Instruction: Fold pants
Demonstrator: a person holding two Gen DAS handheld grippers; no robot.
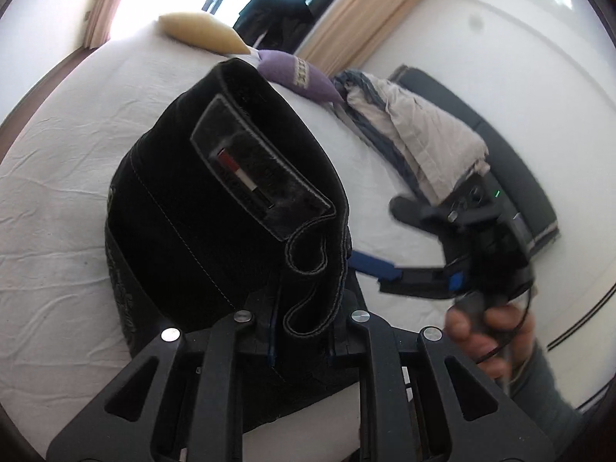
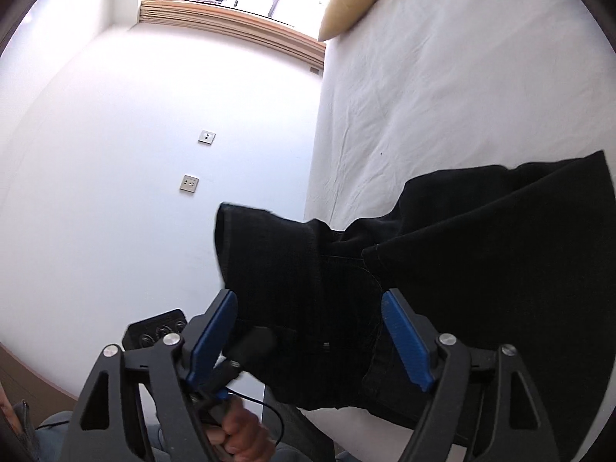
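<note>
The black pants (image 1: 231, 208) lie folded on the white bed (image 1: 69, 200), with a flag label on the back patch. My left gripper (image 1: 304, 308) is shut on the pants' waistband edge and lifts it. My right gripper (image 2: 308, 331) is open, its blue pads (image 2: 404, 342) on either side of the pants (image 2: 442, 277) near the bed's edge. The right gripper also shows in the left wrist view (image 1: 381, 265), to the right of the pants.
A cream pillow (image 1: 204, 32), a purple cushion (image 1: 296, 75) and a beige-and-grey blanket (image 1: 419, 131) lie at the far side of the bed. The wall with two outlets (image 2: 188, 183) and a window stands beside the bed.
</note>
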